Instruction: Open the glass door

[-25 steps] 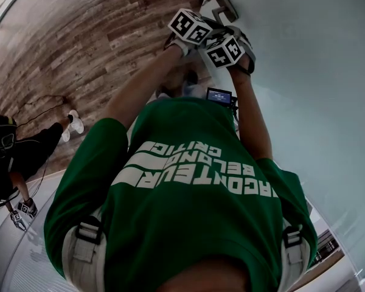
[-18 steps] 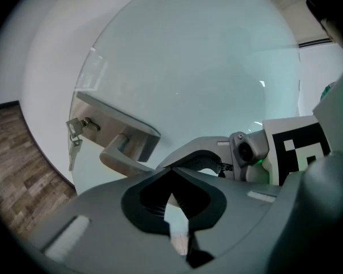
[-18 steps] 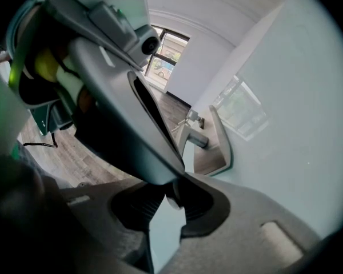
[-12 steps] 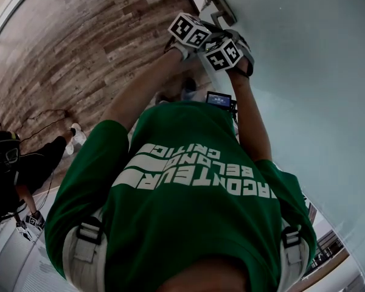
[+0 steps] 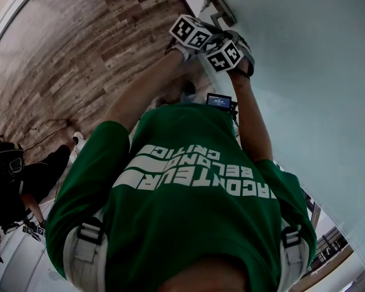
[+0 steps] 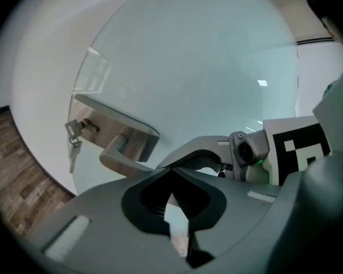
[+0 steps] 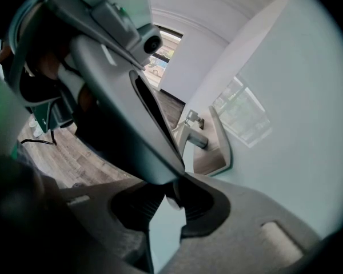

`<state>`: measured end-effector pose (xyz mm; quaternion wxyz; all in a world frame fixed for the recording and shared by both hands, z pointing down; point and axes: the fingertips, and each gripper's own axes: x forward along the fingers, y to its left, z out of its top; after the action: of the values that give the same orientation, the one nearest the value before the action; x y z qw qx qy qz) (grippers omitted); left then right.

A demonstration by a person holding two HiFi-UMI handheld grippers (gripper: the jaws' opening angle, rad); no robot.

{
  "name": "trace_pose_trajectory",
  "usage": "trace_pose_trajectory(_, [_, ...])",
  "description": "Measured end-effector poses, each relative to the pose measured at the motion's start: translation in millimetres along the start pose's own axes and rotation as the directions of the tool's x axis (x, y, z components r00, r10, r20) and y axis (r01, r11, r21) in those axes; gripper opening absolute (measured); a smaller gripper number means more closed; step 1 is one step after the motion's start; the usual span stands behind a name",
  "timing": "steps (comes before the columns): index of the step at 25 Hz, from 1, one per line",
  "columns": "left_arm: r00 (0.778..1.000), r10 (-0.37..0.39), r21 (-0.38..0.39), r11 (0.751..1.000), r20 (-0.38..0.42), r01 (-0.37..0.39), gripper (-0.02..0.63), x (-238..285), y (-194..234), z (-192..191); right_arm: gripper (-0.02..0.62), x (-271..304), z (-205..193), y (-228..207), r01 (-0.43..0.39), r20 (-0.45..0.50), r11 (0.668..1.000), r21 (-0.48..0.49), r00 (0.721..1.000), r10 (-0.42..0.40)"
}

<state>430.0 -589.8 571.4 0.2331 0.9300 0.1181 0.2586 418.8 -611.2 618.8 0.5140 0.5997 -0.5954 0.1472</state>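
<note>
We hold the left gripper and right gripper side by side, jaws closed on nothing, probably to press the lever rather than pinch it. Just beyond juts the brushed-metal lever handle on its flat plate (a key dangles beside it), fixed to the smooth, pale glass door ahead; grainy plank floor lies farthest

The door is pale blue-green glass, and its handle is silver. The floor is brown wood-grain planks. The shirt is green with white lettering. The cubes carry black-and-white squares.
</note>
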Motion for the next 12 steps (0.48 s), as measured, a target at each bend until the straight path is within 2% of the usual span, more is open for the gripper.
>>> trace_pose_trajectory(12, [0.999, -0.033, 0.014, 0.999, -0.014, 0.033, 0.014, -1.1, -2.4, 4.8, 0.067, -4.3, 2.3, -2.5, 0.000, -0.004, 1.000, 0.011, 1.000, 0.000])
